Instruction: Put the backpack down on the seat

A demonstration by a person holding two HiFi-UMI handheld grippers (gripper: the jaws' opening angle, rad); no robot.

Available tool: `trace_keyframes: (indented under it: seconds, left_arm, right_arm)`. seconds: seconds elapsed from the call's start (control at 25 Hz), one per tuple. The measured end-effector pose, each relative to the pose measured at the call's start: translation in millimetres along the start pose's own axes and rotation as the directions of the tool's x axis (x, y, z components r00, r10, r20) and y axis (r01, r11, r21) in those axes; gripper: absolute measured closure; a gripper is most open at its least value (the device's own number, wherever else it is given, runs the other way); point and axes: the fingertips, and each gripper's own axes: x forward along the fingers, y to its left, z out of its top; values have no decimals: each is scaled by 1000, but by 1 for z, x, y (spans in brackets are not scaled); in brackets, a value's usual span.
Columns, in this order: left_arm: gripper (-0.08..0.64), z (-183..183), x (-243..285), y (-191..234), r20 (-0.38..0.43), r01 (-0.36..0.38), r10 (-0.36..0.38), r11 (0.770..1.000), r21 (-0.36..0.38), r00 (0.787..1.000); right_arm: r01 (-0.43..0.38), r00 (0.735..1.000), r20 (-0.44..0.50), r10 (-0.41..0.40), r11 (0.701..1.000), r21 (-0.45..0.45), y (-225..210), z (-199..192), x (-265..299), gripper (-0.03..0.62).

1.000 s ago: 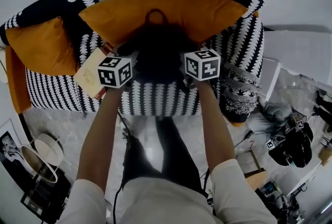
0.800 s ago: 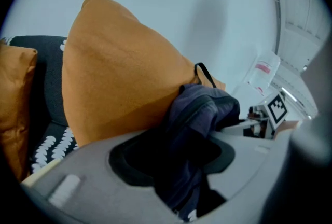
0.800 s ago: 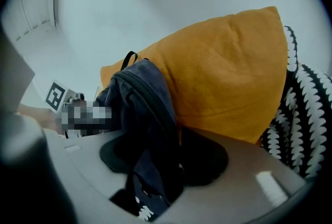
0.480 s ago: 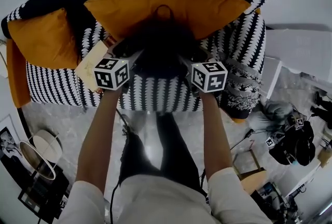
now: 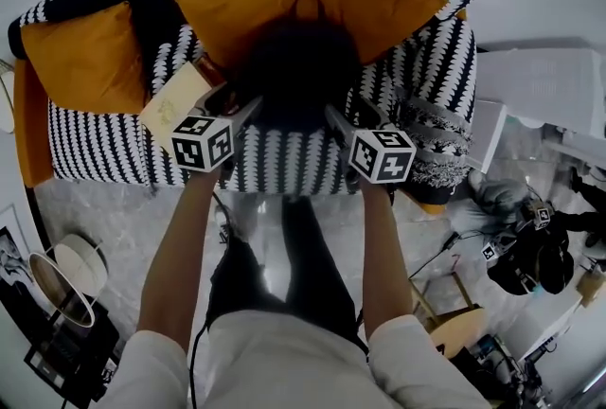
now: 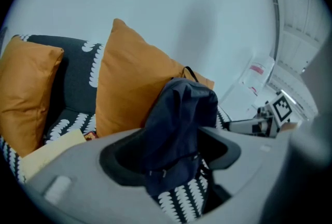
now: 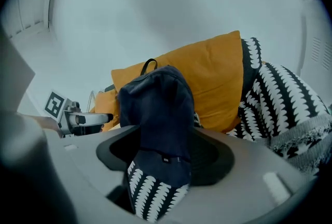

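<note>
The dark backpack (image 5: pixel 298 76) stands upright on the seat of the black-and-white patterned sofa (image 5: pixel 284 172) and leans back on the big orange cushion (image 5: pixel 379 2). Its carry loop sticks up at the top. My left gripper (image 5: pixel 239 104) is at the backpack's lower left side, its jaws opening and not pressing on the fabric. My right gripper (image 5: pixel 348 114) stands open at the lower right side. In the left gripper view the backpack (image 6: pixel 179 119) rises just ahead, and in the right gripper view the backpack (image 7: pixel 158 114) does the same.
A smaller orange cushion (image 5: pixel 85 66) fills the sofa's left corner, with a beige book (image 5: pixel 175 95) lying beside it. A patterned throw (image 5: pixel 431 151) hangs over the right arm. On the floor are a round lamp (image 5: pixel 71 270) at the left and gear (image 5: pixel 530 256) at the right.
Both grippers have let go of the backpack and opened wide, then drawn back toward me. The backpack stays upright against the cushion.
</note>
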Motion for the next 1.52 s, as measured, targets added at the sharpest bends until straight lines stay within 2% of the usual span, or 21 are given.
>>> trace_keyframes:
  seconds: [0.24,0.56,0.72,0.88,1.04,1.24,1.32,1.4,1.52]
  left_arm:
    - [276,-7,-35,-23,30,25,-26,999,27,999]
    - [352,2,-95,-53,110,29,-39,995,93,993]
    - [396,5,-134,-72,128,100,-115,988,118,985]
    - [456,14,-183,-89,173,128,-160,975,183,972]
    - [492,26,-225,-103,208,128,-191,952,279,959]
    - [530,31,-276,-121,235,121,-212,929,348,949]
    - [555,30,-296,-128,233,93,-202,908,409,951]
    - [556,33,-317,-136,241,62,-197,878,474,950]
    - [556,35,-352,-150,252,68,-229,852,520,940]
  right_arm:
    - [10,1000,1,-10,1000,-7,30,-13,-34,318]
    - [33,998,54,-33,999,-2,69,-16,-99,339]
    - [50,990,128,-57,997,59,97,-15,-132,359]
    - [77,985,151,-79,997,21,128,-19,-158,390]
    - [137,974,187,-128,990,-36,155,-23,-185,421]
    - [206,936,300,-184,977,-45,197,-17,-232,494]
    - [252,912,347,-218,966,-57,212,-16,-255,517]
    - [289,894,378,-239,954,-80,229,-15,-274,568]
    - [312,886,398,-237,941,-135,260,-18,-292,584]
